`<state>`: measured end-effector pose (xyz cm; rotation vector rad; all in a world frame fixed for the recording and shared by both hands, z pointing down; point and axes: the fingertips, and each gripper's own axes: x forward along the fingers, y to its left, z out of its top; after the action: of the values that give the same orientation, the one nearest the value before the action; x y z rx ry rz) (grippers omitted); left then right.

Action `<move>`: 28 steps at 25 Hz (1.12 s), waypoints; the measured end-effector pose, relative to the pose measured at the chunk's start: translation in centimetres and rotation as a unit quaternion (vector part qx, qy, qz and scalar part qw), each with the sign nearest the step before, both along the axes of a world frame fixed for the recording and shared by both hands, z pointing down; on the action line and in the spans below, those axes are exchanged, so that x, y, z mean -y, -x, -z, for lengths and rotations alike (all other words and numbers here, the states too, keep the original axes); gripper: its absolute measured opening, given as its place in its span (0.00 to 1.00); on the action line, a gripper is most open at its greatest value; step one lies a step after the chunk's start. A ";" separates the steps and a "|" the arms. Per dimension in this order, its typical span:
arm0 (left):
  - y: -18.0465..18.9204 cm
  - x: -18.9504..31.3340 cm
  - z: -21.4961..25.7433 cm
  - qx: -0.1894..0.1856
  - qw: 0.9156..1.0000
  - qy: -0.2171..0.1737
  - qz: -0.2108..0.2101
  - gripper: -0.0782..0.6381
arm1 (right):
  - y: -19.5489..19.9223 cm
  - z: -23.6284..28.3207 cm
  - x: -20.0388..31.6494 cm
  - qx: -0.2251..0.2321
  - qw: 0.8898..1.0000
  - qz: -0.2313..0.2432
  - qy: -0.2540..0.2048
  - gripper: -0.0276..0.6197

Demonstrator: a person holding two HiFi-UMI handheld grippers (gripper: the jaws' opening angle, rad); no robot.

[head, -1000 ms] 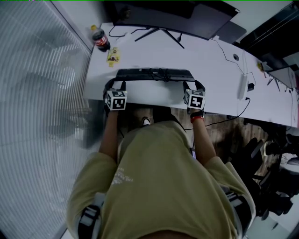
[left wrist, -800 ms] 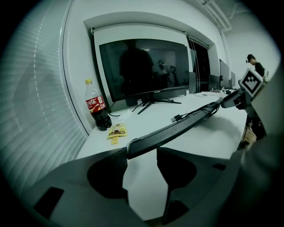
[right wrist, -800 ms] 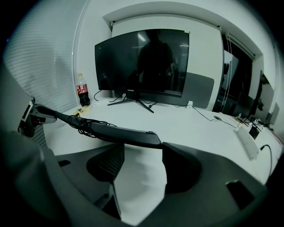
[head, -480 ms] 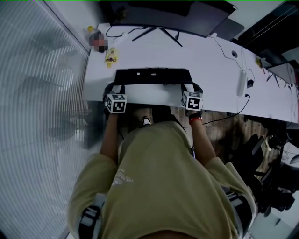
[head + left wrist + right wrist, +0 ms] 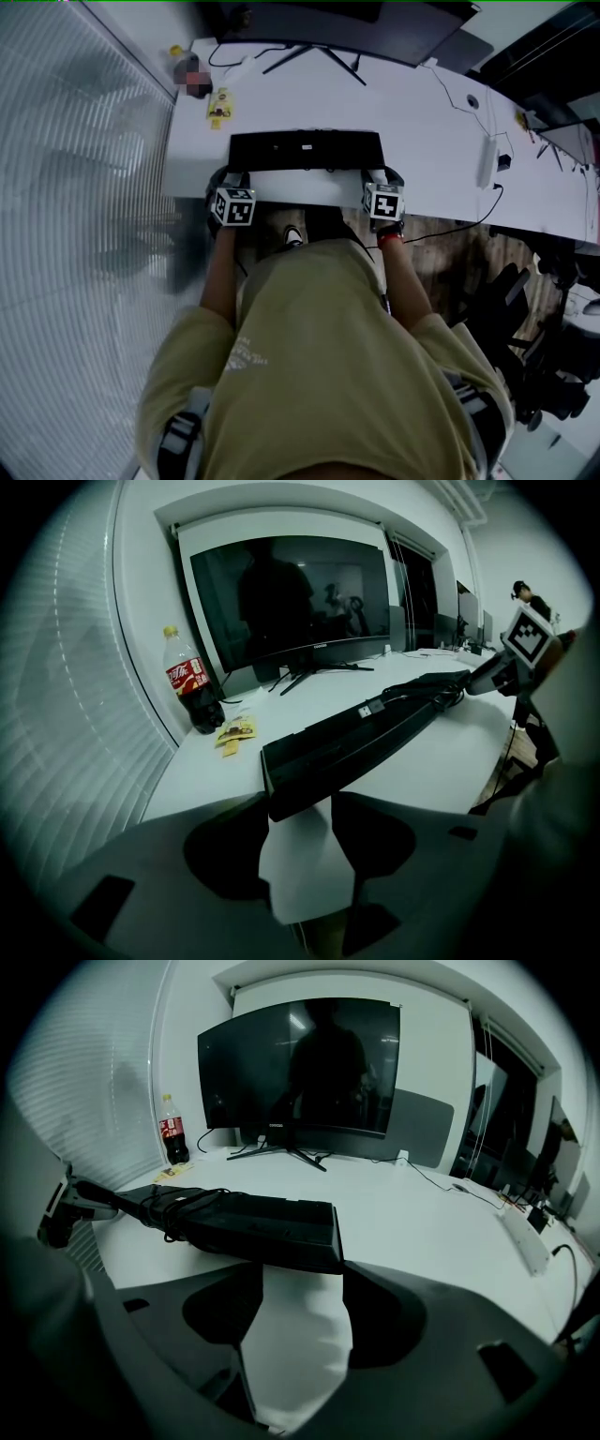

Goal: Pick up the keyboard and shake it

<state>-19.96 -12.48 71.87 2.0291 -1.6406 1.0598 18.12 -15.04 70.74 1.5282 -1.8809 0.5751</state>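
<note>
The black keyboard [image 5: 306, 150] hangs just above the white desk [image 5: 427, 117], held by its two short ends. My left gripper [image 5: 236, 176] is shut on its left end, and my right gripper [image 5: 378, 175] is shut on its right end. In the left gripper view the keyboard [image 5: 375, 726] runs away to the right from between the jaws of the left gripper [image 5: 300, 794]. From the right gripper view the keyboard [image 5: 253, 1222], with its cable bundled on it, stretches left from the right gripper [image 5: 292, 1265]. Its shadow lies on the desk beneath.
A dark curved monitor [image 5: 328, 23] stands at the back of the desk. A cola bottle [image 5: 194, 682] and a yellow packet [image 5: 218, 105] sit at the far left. A white power strip [image 5: 486, 164] and cables lie at the right. A ribbed blind wall [image 5: 84, 187] borders the left.
The keyboard has tipped between the two grippers: it showed as a thin edge before and now shows a broad dark face. Both grippers keep their hold at the ends.
</note>
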 end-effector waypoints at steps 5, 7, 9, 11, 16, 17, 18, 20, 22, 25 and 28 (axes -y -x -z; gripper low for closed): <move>-0.1 -0.4 -0.8 0.010 1.000 0.020 -0.008 0.42 | 0.0 -1.2 -0.2 0.000 1.000 0.004 0.017 0.47; -0.1 -0.5 -1.2 0.013 0.999 0.028 -0.011 0.42 | 0.0 -1.1 -0.2 -0.004 1.000 0.004 0.019 0.47; -0.1 -0.6 -1.6 0.015 0.999 0.036 -0.013 0.42 | 0.0 -1.3 -0.2 -0.006 1.000 0.004 0.024 0.47; -0.1 -0.6 -1.8 0.016 0.999 0.042 -0.014 0.42 | -0.1 -1.6 -0.3 -0.007 0.999 0.002 0.034 0.47; -0.1 -0.7 -2.2 0.012 0.998 0.058 -0.024 0.42 | -0.2 -1.9 -0.5 -0.008 0.999 0.003 0.051 0.47; 0.0 -0.8 -2.2 0.010 0.998 0.061 -0.025 0.42 | -0.2 -1.9 -0.5 -0.006 0.999 0.003 0.054 0.47; 0.0 -0.8 -2.2 0.009 0.998 0.063 -0.027 0.42 | -0.2 -2.0 -0.7 -0.002 0.998 0.003 0.059 0.47; 0.3 -0.8 -2.0 0.005 0.998 0.063 -0.026 0.42 | -0.4 -2.2 -1.1 0.003 0.997 -0.005 0.073 0.48; 0.3 -0.5 -1.4 -0.001 0.998 0.060 -0.023 0.42 | -0.8 -1.8 -1.2 0.010 0.996 -0.019 0.081 0.48; 0.0 -0.1 -0.7 -0.004 0.998 0.057 -0.032 0.42 | -1.2 -0.1 -0.6 0.018 0.997 -0.030 0.072 0.48; -0.4 0.3 0.1 -0.021 0.998 0.049 -0.032 0.42 | -0.9 2.2 0.6 0.036 0.998 -0.031 0.044 0.48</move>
<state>-19.55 -12.78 71.81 2.0388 -1.4833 1.0894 19.01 -15.62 68.51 1.5304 -1.8419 0.7410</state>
